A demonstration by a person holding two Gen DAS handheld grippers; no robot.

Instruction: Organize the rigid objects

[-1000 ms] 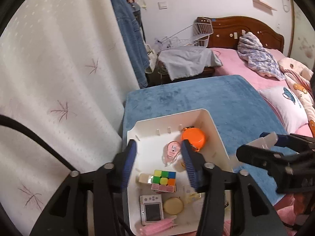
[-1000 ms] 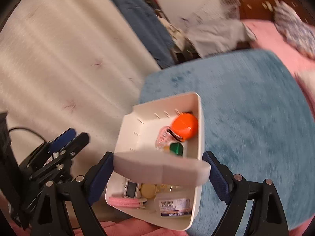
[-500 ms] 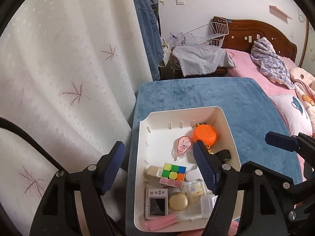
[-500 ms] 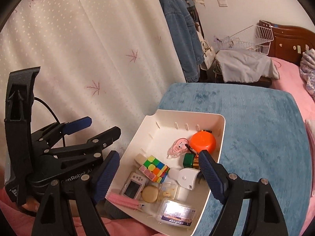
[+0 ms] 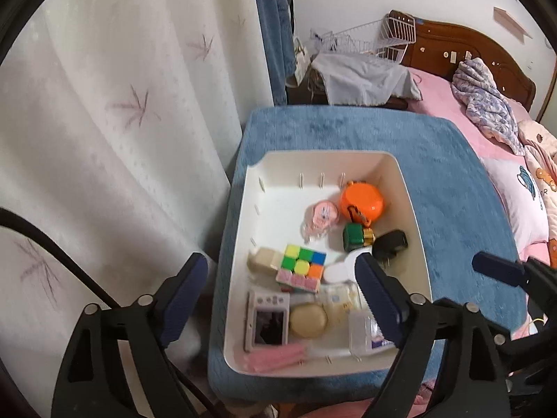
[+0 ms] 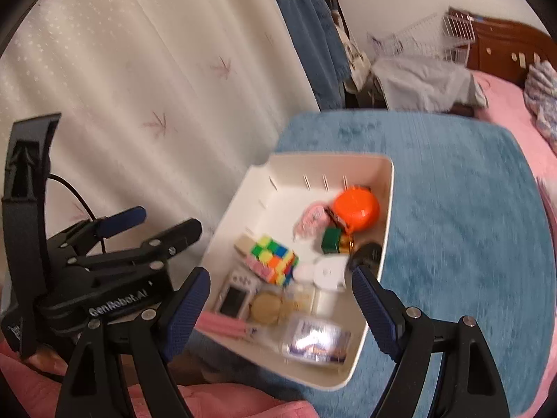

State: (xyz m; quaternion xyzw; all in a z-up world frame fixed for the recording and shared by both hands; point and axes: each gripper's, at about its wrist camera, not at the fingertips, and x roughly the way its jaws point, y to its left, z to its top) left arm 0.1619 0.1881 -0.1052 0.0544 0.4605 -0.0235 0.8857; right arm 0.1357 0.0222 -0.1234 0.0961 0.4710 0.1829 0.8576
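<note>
Just ahead of left hand-held gripper (image 5: pixel 282 297): bin (image 5: pixel 414 209)

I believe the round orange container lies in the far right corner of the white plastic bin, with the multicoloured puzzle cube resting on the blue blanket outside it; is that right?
Not quite. The multicoloured puzzle cube is not on the blue blanket; it lies inside the white plastic bin, near its middle. The round orange container is indeed in the far right corner. The left wrist view shows this clearly.
</note>
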